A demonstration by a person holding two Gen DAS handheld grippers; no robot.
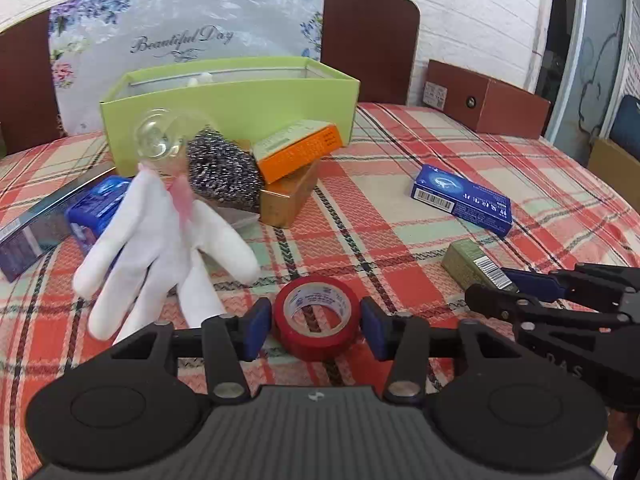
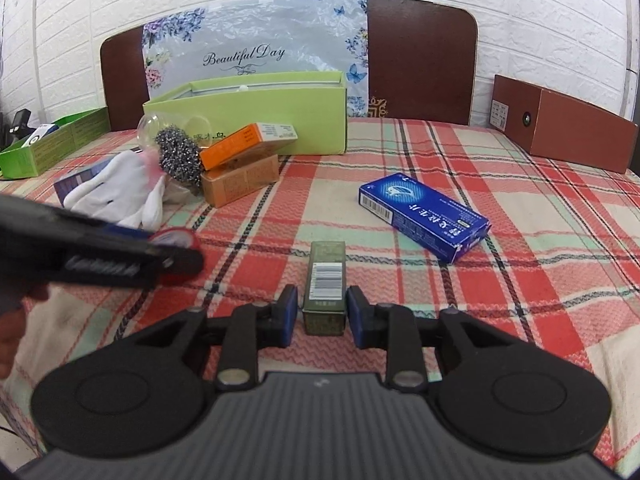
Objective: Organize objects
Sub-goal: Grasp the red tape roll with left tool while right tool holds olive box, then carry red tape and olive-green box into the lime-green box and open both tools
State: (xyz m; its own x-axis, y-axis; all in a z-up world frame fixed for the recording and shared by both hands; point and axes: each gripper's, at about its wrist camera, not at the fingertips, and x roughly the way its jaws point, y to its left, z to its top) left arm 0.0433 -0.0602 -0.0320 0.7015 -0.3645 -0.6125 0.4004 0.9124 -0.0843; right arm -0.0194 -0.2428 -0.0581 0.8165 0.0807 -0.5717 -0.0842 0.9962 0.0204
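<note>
A red tape roll (image 1: 320, 340) lies flat on the plaid tablecloth, and my left gripper (image 1: 316, 328) has its blue pads against both sides of it. In the right wrist view the tape roll (image 2: 176, 236) peeks out behind the left gripper (image 2: 176, 256). A small olive-green box (image 2: 325, 276) with a barcode label lies lengthwise between the pads of my right gripper (image 2: 322, 312). A thin gap shows at each pad, so those jaws stand open around it. The left wrist view has the olive box (image 1: 468, 260) at the right gripper's (image 1: 496, 284) tips.
An open lime-green box (image 1: 240, 100) stands at the back. Before it lie a white glove (image 1: 160, 240), steel scourer (image 1: 220, 168), clear glass bulb (image 1: 160, 136), and an orange box (image 1: 296, 148) on a gold one (image 1: 288, 196). A blue box (image 2: 424, 216) lies right, a brown box (image 2: 560, 132) far right.
</note>
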